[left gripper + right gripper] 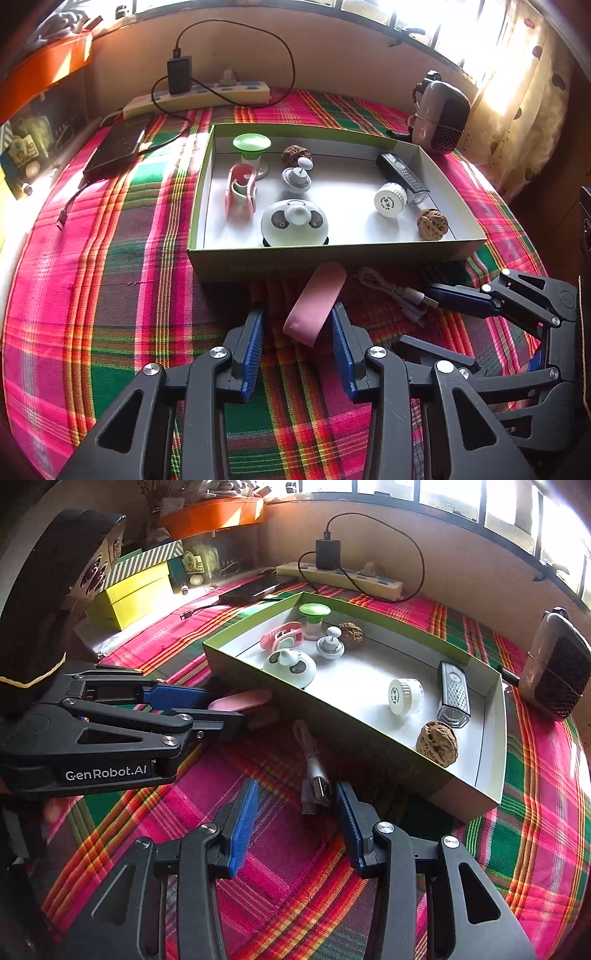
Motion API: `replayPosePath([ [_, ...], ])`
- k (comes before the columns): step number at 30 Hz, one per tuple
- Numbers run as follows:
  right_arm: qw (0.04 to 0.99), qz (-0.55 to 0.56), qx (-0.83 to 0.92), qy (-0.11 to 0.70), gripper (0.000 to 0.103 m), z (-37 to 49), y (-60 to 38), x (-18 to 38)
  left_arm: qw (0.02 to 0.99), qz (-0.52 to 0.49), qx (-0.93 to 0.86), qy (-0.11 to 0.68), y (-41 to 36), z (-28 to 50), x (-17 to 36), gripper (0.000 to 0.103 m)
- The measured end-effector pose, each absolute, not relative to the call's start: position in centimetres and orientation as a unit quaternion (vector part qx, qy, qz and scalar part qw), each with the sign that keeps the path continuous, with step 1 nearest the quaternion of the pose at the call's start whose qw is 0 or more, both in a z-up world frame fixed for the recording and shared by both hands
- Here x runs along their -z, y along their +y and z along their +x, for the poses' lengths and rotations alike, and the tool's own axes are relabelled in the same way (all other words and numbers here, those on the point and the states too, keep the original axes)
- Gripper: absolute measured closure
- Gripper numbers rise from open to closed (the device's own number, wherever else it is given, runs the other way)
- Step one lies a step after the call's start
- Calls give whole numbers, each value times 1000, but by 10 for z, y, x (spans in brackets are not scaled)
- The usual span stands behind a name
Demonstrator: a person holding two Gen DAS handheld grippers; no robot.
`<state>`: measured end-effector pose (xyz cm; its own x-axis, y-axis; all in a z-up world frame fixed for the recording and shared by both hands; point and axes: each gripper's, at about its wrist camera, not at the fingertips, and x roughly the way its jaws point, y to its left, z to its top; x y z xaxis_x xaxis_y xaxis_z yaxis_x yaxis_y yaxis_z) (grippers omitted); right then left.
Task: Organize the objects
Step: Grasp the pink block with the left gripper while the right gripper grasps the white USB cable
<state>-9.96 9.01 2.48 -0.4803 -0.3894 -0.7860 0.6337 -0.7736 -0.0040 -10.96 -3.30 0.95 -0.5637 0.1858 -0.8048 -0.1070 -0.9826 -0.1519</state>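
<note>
A shallow green-edged cardboard box (pixel 325 254) (pixel 258 661) sits on the plaid cloth. It holds a panda-faced dome (pixel 293 223), a pink and white holder (pixel 240 190), a green-topped stand (pixel 252 144), two walnuts (pixel 432 224), a white cap (pixel 389 199) and a black bike light (pixel 402 173). A flat pink oblong piece (pixel 316 301) (pixel 240 700) lies tilted before the box, between the jaws of my left gripper (pixel 297 314) (pixel 225 705). It touches the right pad; cloth shows at the left pad. My right gripper (pixel 295 797) (pixel 413 315) stands open around the plug of a white USB cable (pixel 314 775) (pixel 391 291).
A power strip (pixel 207 96) with a black charger and cord runs along the back wall. A dark power bank (pixel 114 147) lies at the back left. A small heater-like device (pixel 441 118) stands behind the box's right corner. Yellow and striped boxes (pixel 136 590) sit far left.
</note>
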Motion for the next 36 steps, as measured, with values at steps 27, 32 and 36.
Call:
replayPosePath([
  [27,278,414,856,136,80,-111,81,-21,94,-447,-890,-16,-29,-113,-8,73],
  [32,282,413,855,141,86,-109,78,-21,94,-445,-890,-16,-29,-111,-8,75],
  [36,279,413,855,142,87,-107,77,-21,95,-445,-890,-21,-31,-110,-8,79],
])
